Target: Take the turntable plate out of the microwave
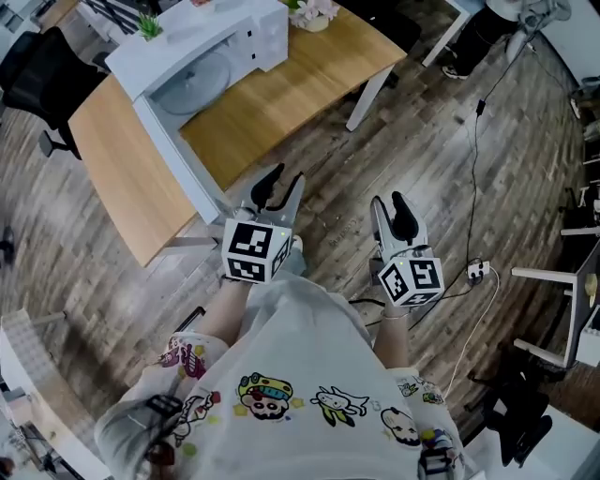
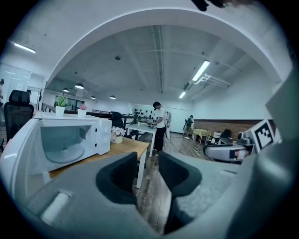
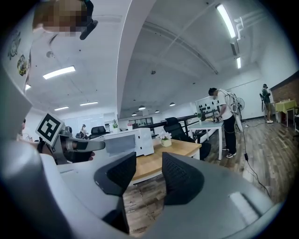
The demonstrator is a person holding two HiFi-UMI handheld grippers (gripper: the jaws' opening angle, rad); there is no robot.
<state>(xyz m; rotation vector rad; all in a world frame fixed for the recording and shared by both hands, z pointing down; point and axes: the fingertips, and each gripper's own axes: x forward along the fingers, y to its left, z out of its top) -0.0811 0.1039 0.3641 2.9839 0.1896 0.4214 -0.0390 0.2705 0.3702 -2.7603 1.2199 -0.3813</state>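
Microwave: a white box-shaped microwave (image 1: 202, 37) stands on the light wooden bench (image 1: 281, 94), with its door (image 1: 178, 159) swung wide open.
Turntable plate: the round, clear glass turntable plate (image 1: 192, 80) lies flat on the floor of the microwave's cavity.
Left tool: the grey two-jaw left tool (image 1: 279, 183) hangs over the plank floor (image 1: 422, 122), well short of the microwave. Its jaws are spread, with nothing between them.
Right tool: the matching right tool (image 1: 392, 204) is farther from the microwave. Its jaws are spread and empty.
Extras: a small green potted plant (image 1: 150, 25) sits on top of the microwave, and a pot of pale flowers (image 1: 311, 14) stands just beside it.
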